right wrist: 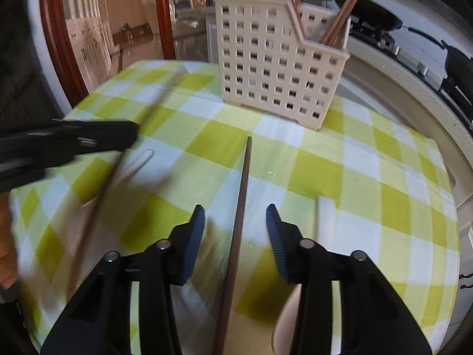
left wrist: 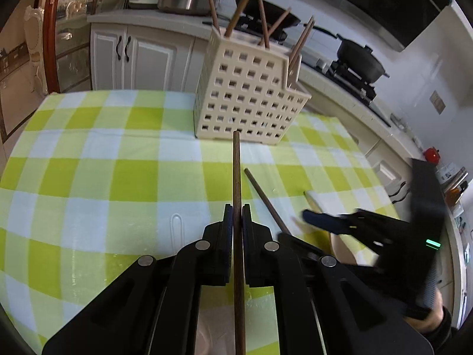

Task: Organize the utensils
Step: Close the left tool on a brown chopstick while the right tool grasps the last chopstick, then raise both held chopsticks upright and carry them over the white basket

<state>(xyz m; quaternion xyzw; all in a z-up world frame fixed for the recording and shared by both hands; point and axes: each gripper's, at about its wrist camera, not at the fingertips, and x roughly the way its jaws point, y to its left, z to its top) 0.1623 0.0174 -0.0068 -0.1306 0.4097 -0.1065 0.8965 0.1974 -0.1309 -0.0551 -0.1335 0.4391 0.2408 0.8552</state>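
My left gripper (left wrist: 237, 216) has its pads pressed together on a brown chopstick (left wrist: 236, 177), which points straight ahead toward the cream utensil basket (left wrist: 248, 94). My right gripper (right wrist: 235, 222) has its fingers spread wide, and a second chopstick (right wrist: 241, 195) lies on the checked tablecloth (right wrist: 354, 177) between them, touching neither pad as far as I can tell. The basket stands near the table's far edge and holds several chopsticks (left wrist: 266, 26) upright. A clear spoon (left wrist: 177, 224) lies on the cloth beside my left gripper.
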